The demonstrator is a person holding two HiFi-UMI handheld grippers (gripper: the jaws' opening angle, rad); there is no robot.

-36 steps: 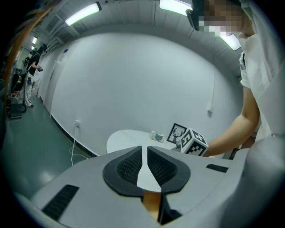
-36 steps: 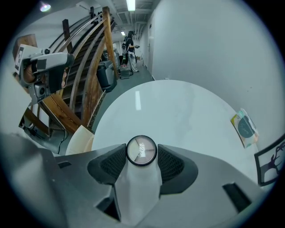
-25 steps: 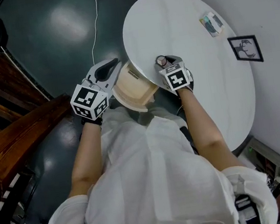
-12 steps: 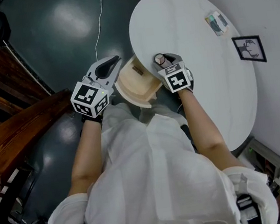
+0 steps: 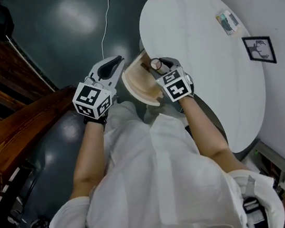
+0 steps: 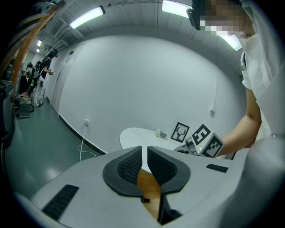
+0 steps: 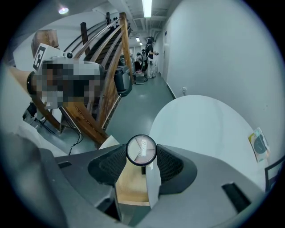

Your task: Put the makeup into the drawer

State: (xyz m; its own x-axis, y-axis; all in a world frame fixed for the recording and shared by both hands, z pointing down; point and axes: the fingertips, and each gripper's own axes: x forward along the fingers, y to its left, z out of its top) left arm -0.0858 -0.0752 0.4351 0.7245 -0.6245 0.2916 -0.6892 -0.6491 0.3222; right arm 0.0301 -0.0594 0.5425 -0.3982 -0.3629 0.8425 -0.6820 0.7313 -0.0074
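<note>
A round makeup compact [image 5: 155, 64] with a dark rim is gripped between the jaws of my right gripper [image 5: 158, 66]. In the right gripper view the compact [image 7: 141, 150] hangs over the open light-wood drawer [image 7: 130, 187]. That drawer [image 5: 139, 85] sticks out from the near edge of the round white table [image 5: 202, 50]. My left gripper [image 5: 116, 62] sits just left of the drawer, jaws together with nothing between them. In its own view the left gripper [image 6: 144, 153] shows drawer wood [image 6: 149, 191] below the jaws.
A small packet [image 5: 228, 21] lies at the table's far side. A framed deer picture [image 5: 260, 49] leans by the white wall. A white cable [image 5: 104, 32] runs over the dark floor. Wooden stair railing [image 5: 2, 88] rises at the left.
My right gripper has carried the compact leftward, from above the tabletop's edge to above the open drawer. The left gripper has barely moved.
</note>
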